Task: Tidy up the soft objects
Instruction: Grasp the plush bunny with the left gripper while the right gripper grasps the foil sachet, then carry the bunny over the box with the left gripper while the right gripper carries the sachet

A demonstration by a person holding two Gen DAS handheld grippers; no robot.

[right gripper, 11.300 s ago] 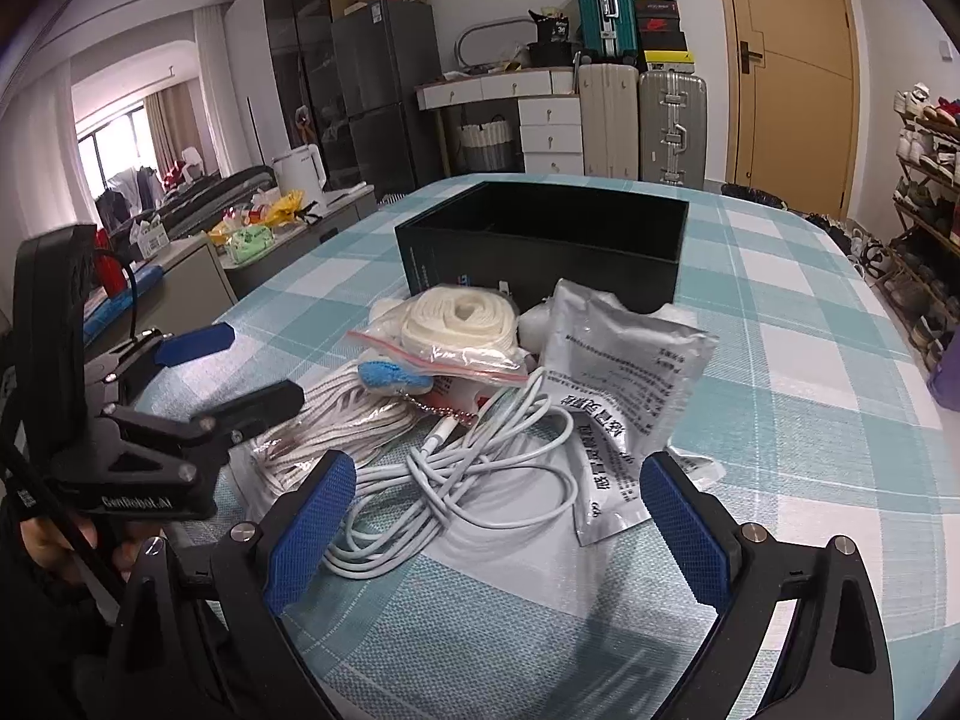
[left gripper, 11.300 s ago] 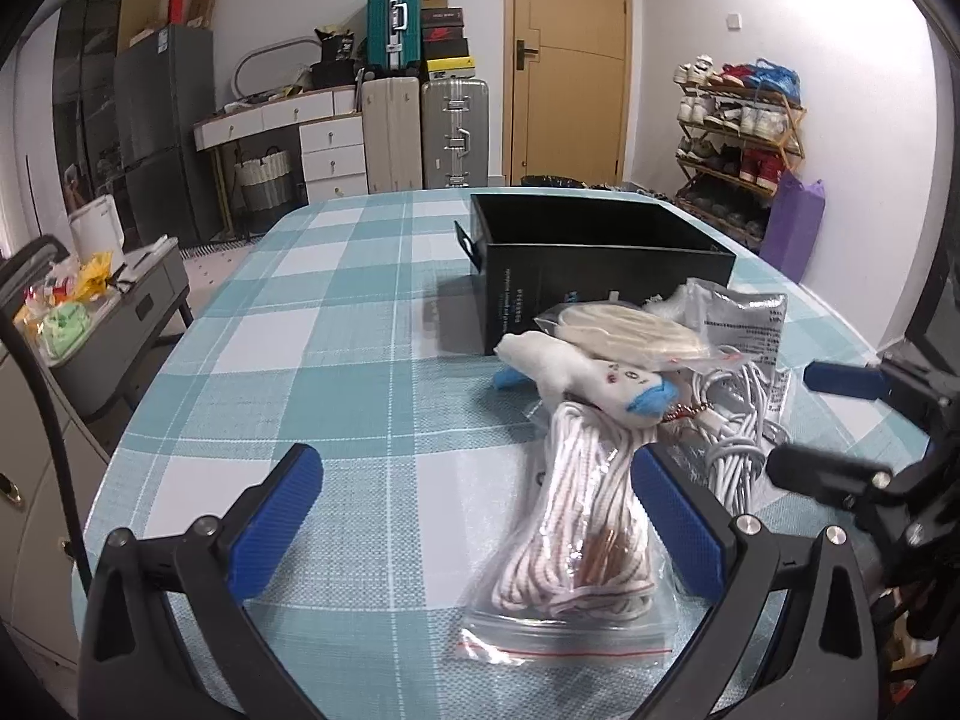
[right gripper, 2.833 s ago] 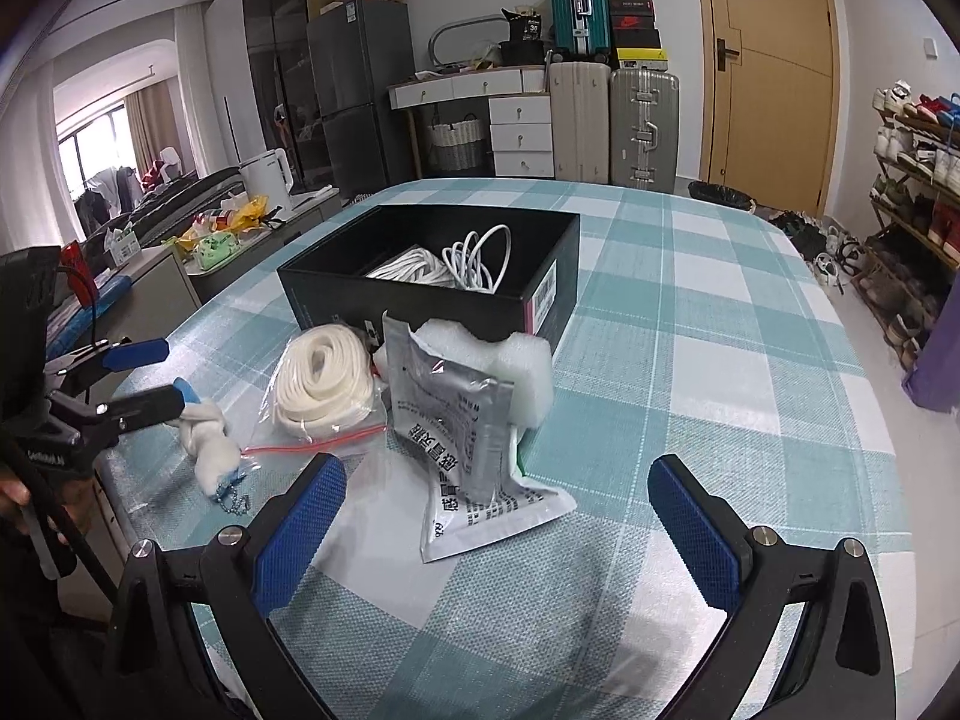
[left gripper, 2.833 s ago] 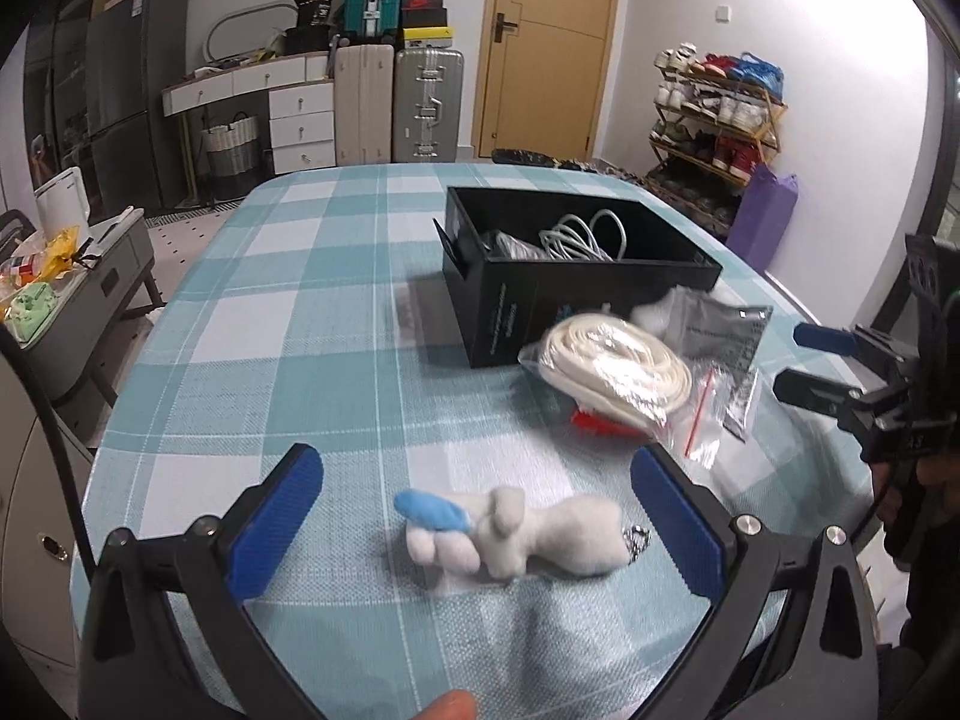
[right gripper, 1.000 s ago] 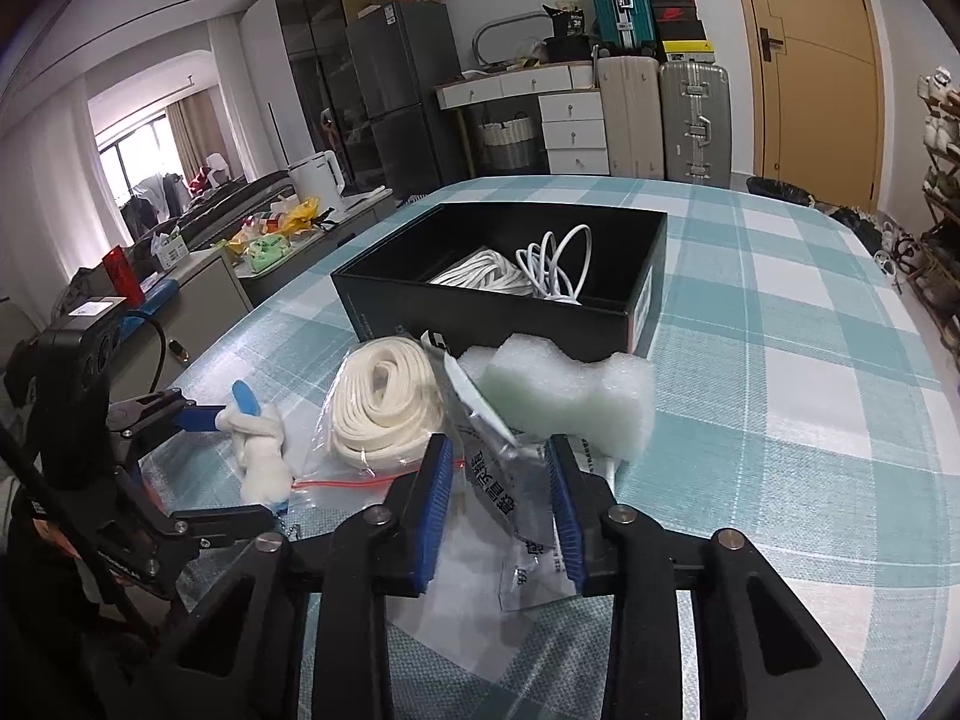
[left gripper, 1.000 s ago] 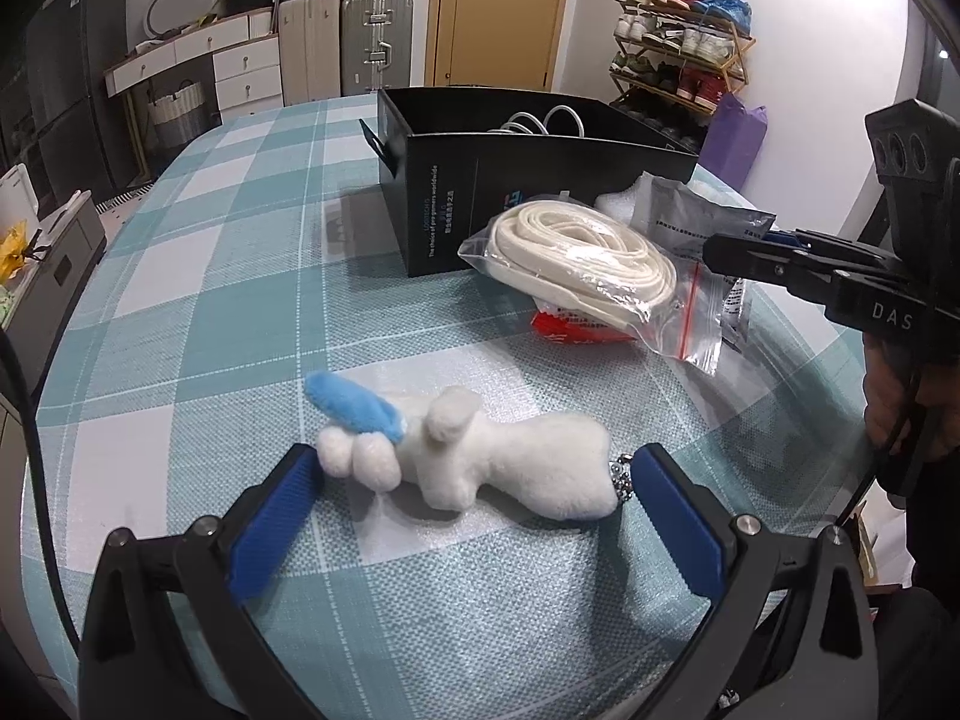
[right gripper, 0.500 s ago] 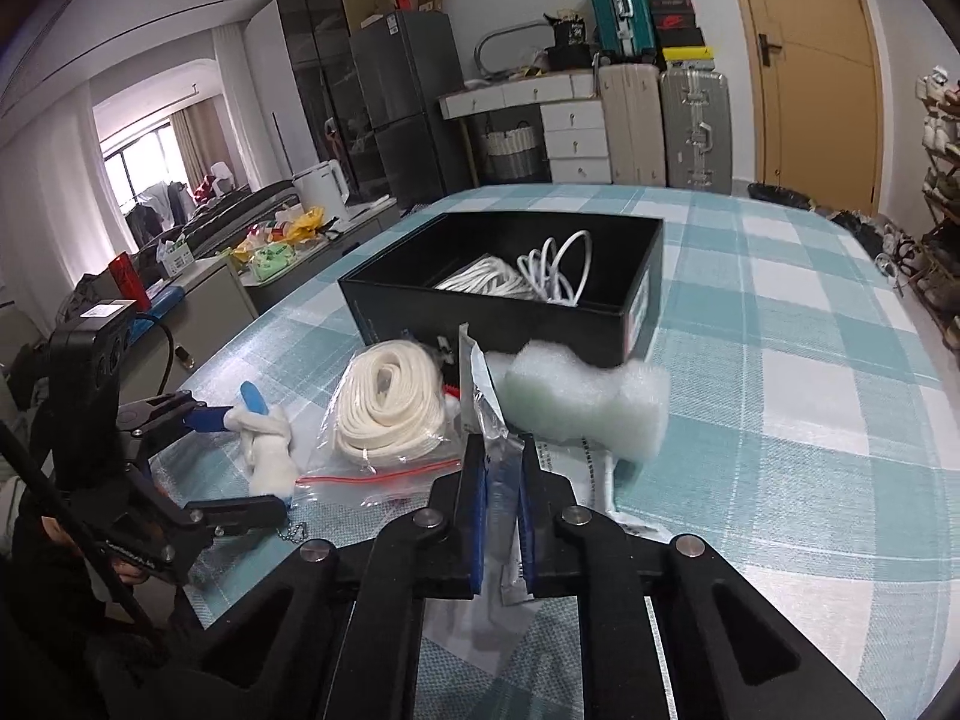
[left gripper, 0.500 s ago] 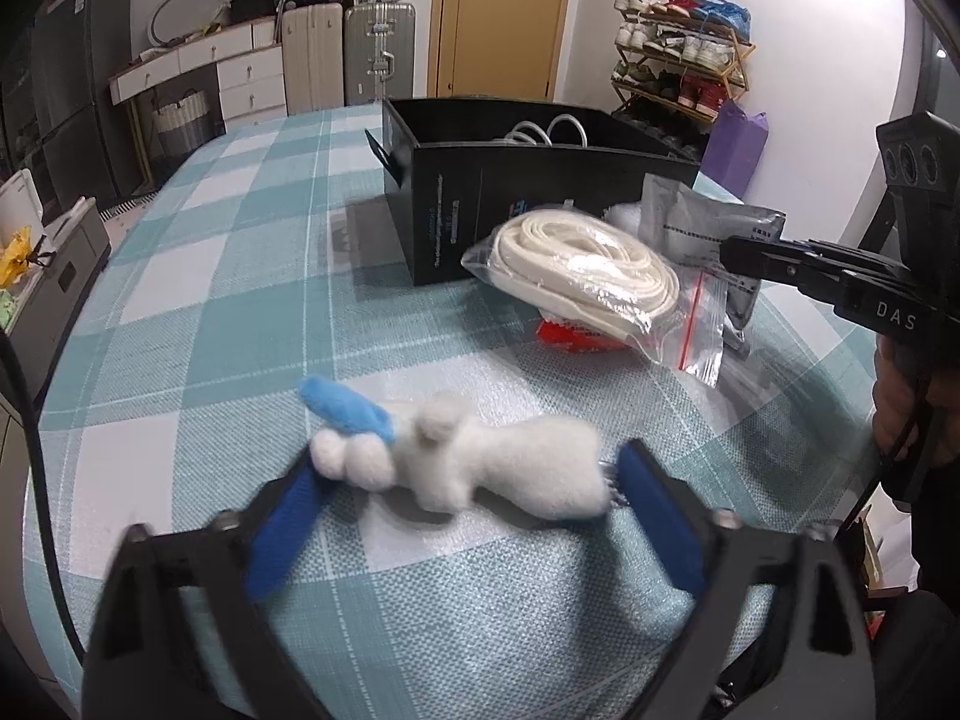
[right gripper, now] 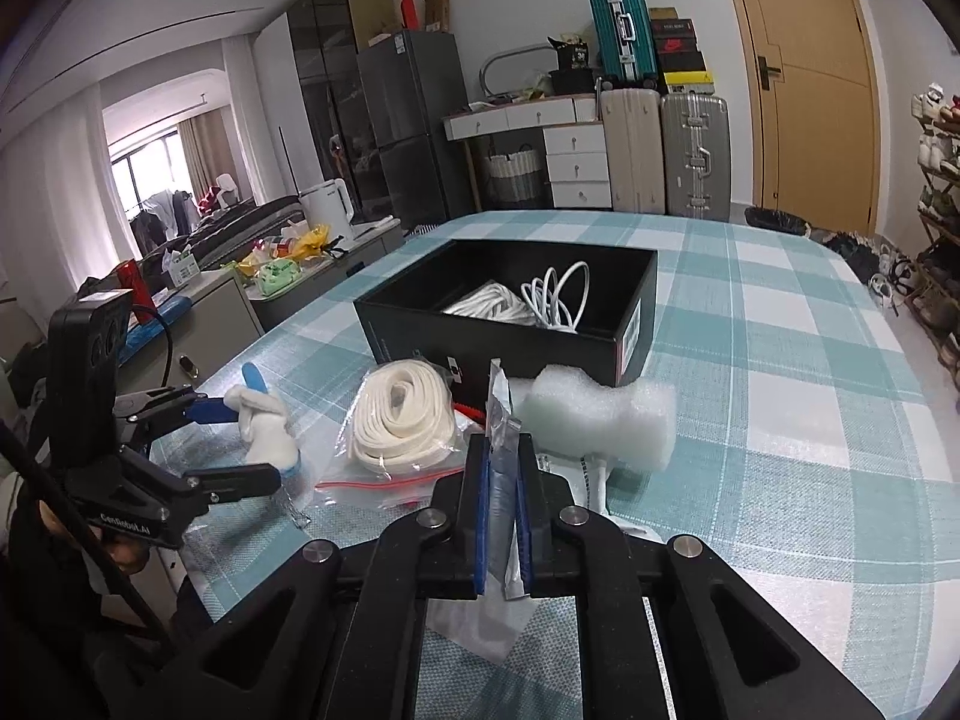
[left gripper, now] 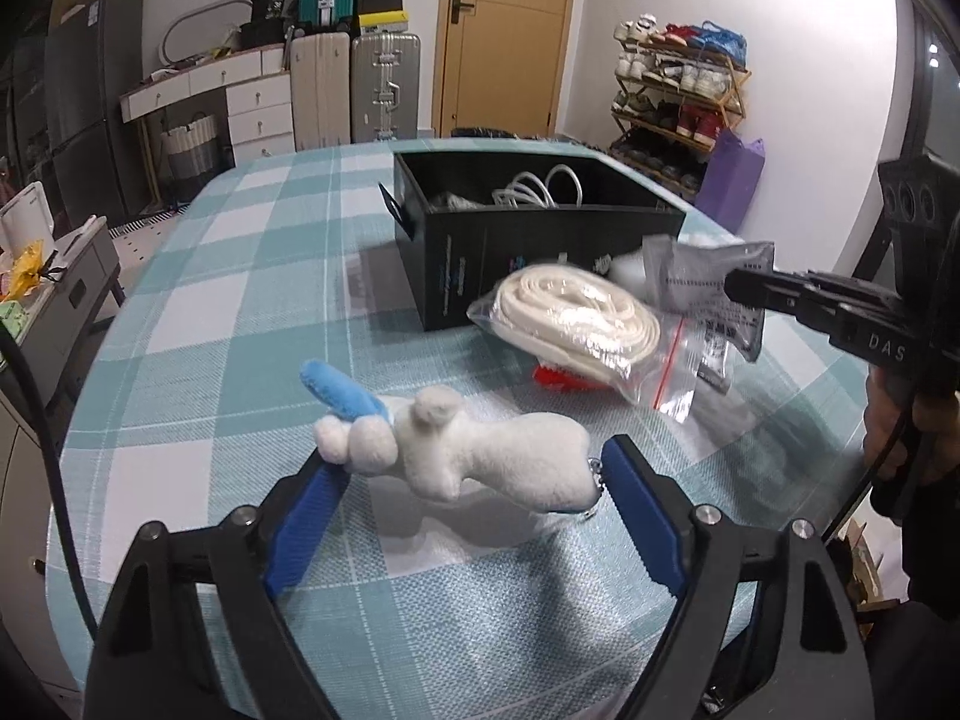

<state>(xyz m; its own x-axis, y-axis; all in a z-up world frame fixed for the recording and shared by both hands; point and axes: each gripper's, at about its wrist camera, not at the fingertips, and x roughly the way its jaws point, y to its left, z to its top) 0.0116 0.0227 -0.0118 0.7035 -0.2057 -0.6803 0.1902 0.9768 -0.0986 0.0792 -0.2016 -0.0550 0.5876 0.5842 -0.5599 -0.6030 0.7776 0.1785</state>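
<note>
My left gripper [left gripper: 468, 480] is shut on a white plush toy with a blue ear [left gripper: 456, 450] and holds it just above the checked tablecloth; it also shows in the right wrist view [right gripper: 261, 420]. My right gripper [right gripper: 501, 468] is shut on a silver foil pouch [right gripper: 501, 420], also seen in the left wrist view [left gripper: 702, 282]. A black box [right gripper: 510, 312] holds white cables and rope. A bagged coil of white strap [right gripper: 402, 414] and a white foam block [right gripper: 600, 414] lie in front of the box.
The table [right gripper: 780, 360] has a teal checked cloth. A red item [left gripper: 558, 378] lies under the strap bag. Suitcases [right gripper: 666, 150], drawers and a shoe rack [left gripper: 678, 90] stand beyond the table. A side cart [left gripper: 60, 276] is at the left.
My left gripper has closed on the plush toy and lifted it slightly. My right gripper has closed fully on the foil pouch and raised it off the table.
</note>
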